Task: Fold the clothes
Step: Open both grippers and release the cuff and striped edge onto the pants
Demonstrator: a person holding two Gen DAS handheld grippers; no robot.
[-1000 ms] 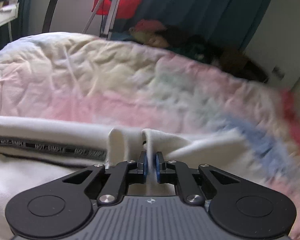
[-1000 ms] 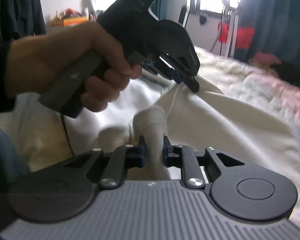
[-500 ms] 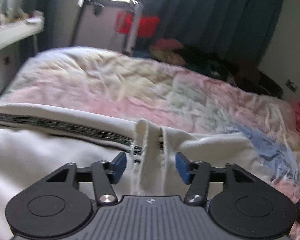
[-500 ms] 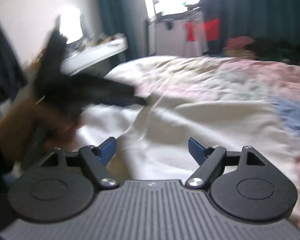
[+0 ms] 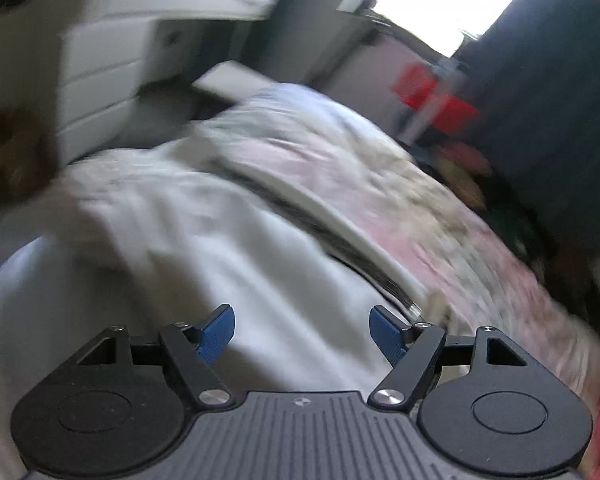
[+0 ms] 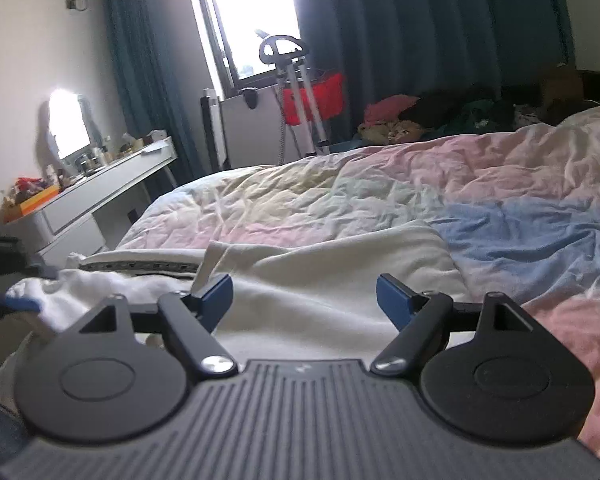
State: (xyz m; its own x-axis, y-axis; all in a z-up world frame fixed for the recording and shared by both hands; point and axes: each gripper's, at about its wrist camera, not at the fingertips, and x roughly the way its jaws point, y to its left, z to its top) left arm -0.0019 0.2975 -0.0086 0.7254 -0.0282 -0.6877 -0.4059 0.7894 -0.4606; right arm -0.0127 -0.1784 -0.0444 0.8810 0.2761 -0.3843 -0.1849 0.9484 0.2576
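Note:
A cream-white garment (image 6: 340, 276) with a dark printed stripe (image 6: 140, 266) lies on the near edge of the bed. It also shows in the blurred left wrist view (image 5: 220, 256), with the stripe (image 5: 340, 248) running diagonally. My left gripper (image 5: 302, 330) is open and empty just above the garment. My right gripper (image 6: 305, 300) is open and empty above the garment's folded part. At the left edge of the right wrist view a dark shape with a blue pad (image 6: 20, 304) rests by the cloth; it looks like the left gripper.
The bed carries a crumpled pastel quilt (image 6: 440, 192). A white desk (image 6: 100, 196) with clutter stands left of the bed. A garment steamer stand (image 6: 296, 92) and a red bag are by the window. A pile of clothes (image 6: 440, 116) lies at the far side.
Both grippers let go of the white garment and opened. The left gripper swung left and its view is blurred. The right gripper pulled back and now faces the bed.

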